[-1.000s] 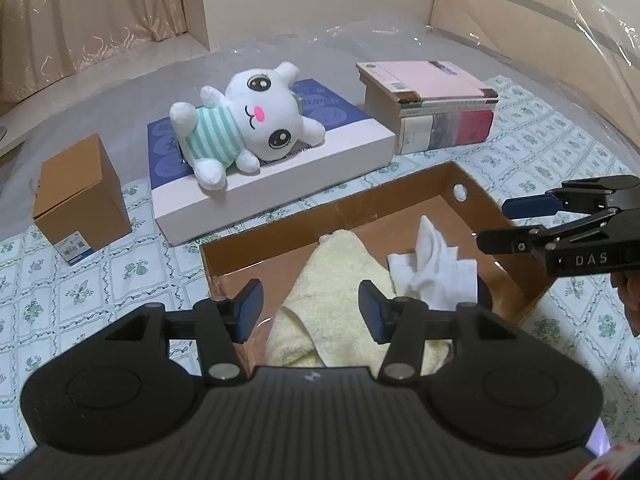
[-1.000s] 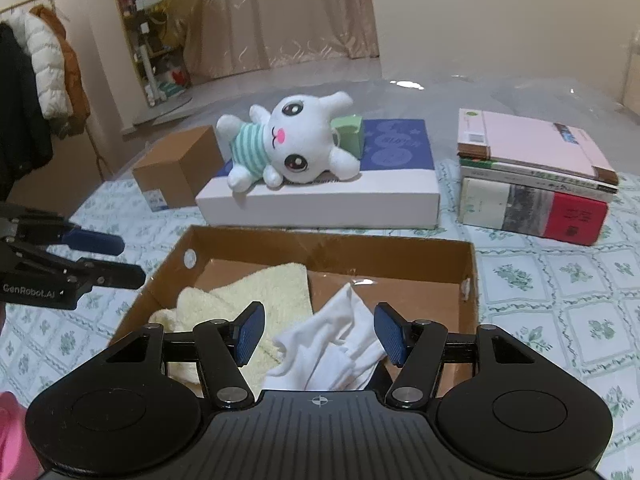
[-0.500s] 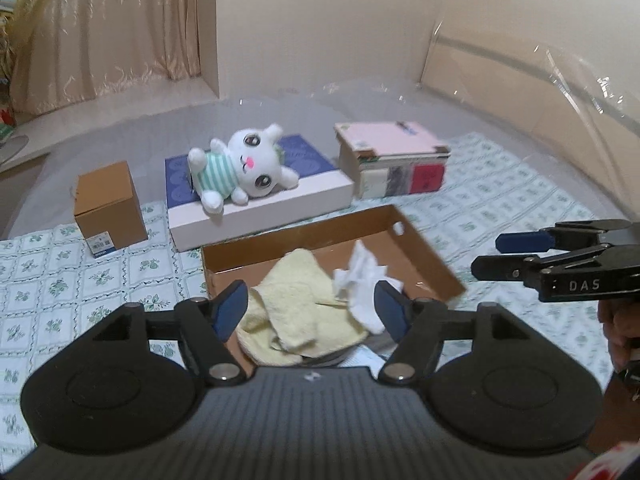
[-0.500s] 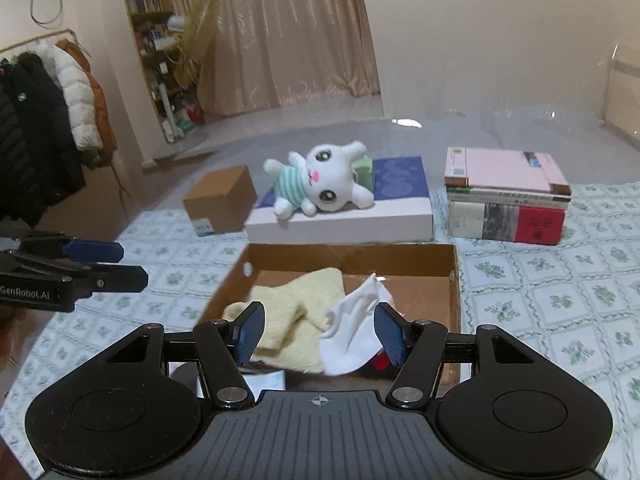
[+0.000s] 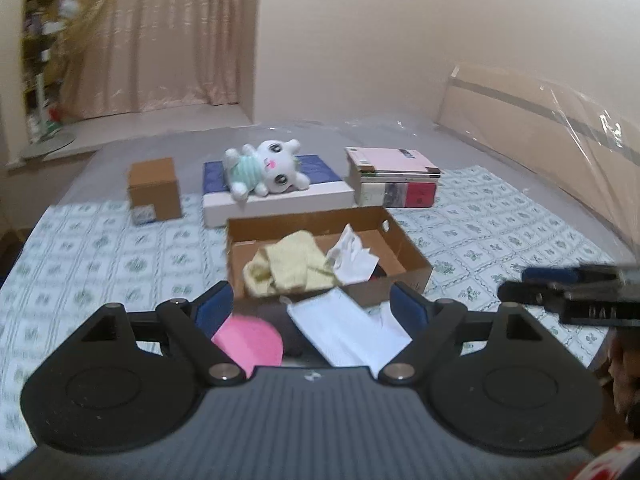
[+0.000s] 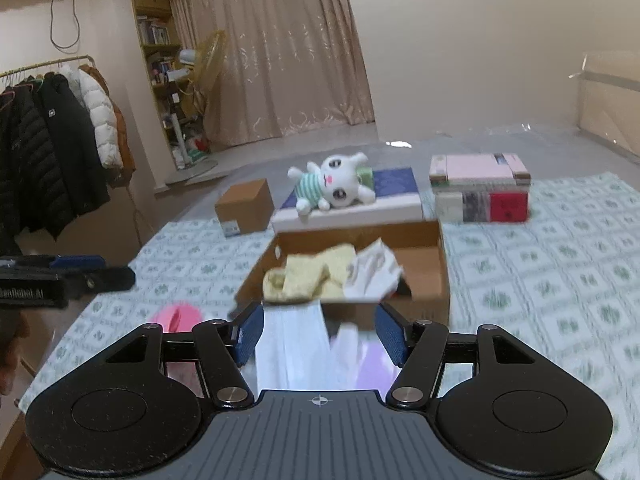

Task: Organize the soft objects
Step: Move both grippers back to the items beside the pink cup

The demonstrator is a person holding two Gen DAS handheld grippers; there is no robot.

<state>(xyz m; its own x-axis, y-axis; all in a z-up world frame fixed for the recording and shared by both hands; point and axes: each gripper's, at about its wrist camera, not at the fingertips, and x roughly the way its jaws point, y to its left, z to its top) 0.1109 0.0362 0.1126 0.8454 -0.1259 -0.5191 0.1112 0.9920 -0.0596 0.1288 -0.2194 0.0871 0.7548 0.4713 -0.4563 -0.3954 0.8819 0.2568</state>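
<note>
An open cardboard box [image 5: 416, 258] [image 6: 438, 276] holds a yellow towel [image 5: 286, 266] [image 6: 310, 276] and a crumpled white cloth [image 5: 354, 256] [image 6: 374, 270]. In front of it lie a white folded cloth [image 5: 348, 330] [image 6: 294, 344], a pink round object [image 5: 250, 344] [image 6: 178, 316] and a dark item [image 5: 292, 330]. A white plush bunny [image 5: 266, 170] [image 6: 334, 186] lies on a blue-topped white box [image 5: 312, 196] [image 6: 392, 198]. My left gripper [image 5: 310, 308] and right gripper [image 6: 320, 330] are open and empty, held back above the near cloths.
A small brown carton [image 5: 154, 188] [image 6: 244, 206] stands at the left. A stack of books [image 5: 394, 178] [image 6: 480, 188] sits at the right. Coats [image 6: 52, 152] hang at the far left. The floral sheet [image 5: 100, 248] covers the bed.
Both grippers have pulled back and up from the box. The box looks smaller, and the white cloth, pink object and dark item in front of it have come into view.
</note>
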